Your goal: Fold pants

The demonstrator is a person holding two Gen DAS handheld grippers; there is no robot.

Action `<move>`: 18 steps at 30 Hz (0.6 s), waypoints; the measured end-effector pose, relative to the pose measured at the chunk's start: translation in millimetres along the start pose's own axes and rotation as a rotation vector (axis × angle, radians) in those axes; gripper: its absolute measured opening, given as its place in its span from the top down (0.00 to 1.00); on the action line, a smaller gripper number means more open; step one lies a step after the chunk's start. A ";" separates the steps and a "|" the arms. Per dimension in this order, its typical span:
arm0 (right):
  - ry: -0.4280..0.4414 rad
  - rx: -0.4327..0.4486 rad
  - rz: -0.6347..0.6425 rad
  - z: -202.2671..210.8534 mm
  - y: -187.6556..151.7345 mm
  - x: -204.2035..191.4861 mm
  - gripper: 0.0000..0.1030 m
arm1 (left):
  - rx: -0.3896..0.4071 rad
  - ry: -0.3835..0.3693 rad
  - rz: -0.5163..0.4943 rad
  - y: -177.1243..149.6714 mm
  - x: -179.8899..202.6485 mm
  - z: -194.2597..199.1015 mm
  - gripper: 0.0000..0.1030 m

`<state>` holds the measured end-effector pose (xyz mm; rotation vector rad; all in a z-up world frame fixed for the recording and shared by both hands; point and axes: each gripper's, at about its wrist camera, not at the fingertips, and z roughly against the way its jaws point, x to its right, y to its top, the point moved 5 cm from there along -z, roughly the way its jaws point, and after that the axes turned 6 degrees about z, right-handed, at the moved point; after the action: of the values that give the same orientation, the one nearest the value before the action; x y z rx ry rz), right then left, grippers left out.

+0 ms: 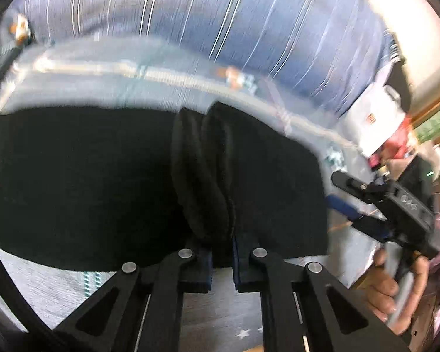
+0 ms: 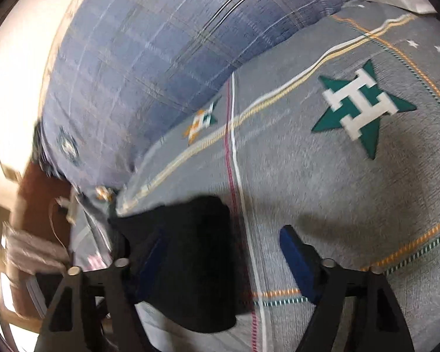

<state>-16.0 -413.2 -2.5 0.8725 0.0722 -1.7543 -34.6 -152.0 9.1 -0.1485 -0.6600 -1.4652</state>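
Left wrist view alone shows the left gripper point(image 1: 223, 264) pinching a bunched ridge of the black pants point(image 1: 88, 182), plus the person's hand point(image 1: 396, 287) holding the right gripper point(image 1: 341, 193) off the cloth edge. Right wrist view shows that right gripper point(image 2: 220, 261) spread, the pants' corner point(image 2: 190, 264) loose between its fingers, on the grey star-patterned bedspread point(image 2: 337, 190) beside a blue plaid pillow point(image 2: 161, 58). Motion blur smears details.

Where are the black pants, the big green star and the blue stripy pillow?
black pants point(image 1: 88, 182), left wrist view, flat dark cloth left of the bunched fold
green star point(image 2: 363, 108), right wrist view, its white middle letter
blue stripy pillow point(image 2: 138, 58), right wrist view, its checked top
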 end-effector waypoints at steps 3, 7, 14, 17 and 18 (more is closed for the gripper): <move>0.002 -0.054 0.029 -17.5 -6.7 -10.1 0.42 | -0.016 0.000 0.022 -2.3 -5.1 -6.9 0.90; -0.031 -0.074 0.079 -20.7 -11.3 -15.9 0.44 | -0.037 -0.025 0.073 -3.0 -13.7 -4.6 0.89; 0.015 -0.101 0.020 -25.9 -15.2 -12.9 0.44 | -0.039 -0.029 0.080 -1.6 -15.3 -6.7 0.89; 0.108 -0.145 -0.001 -32.2 -21.1 -18.3 0.52 | -0.038 -0.024 0.080 0.8 -13.2 -9.8 0.89; 0.103 -0.142 -0.003 -32.2 -22.1 -17.7 0.57 | -0.038 -0.025 0.077 0.7 -13.1 -10.0 0.89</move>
<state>-16.3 -375.9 -23.6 0.8589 0.2630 -1.6843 -30.2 -145.3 -5.3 -0.2204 -0.6401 -1.4040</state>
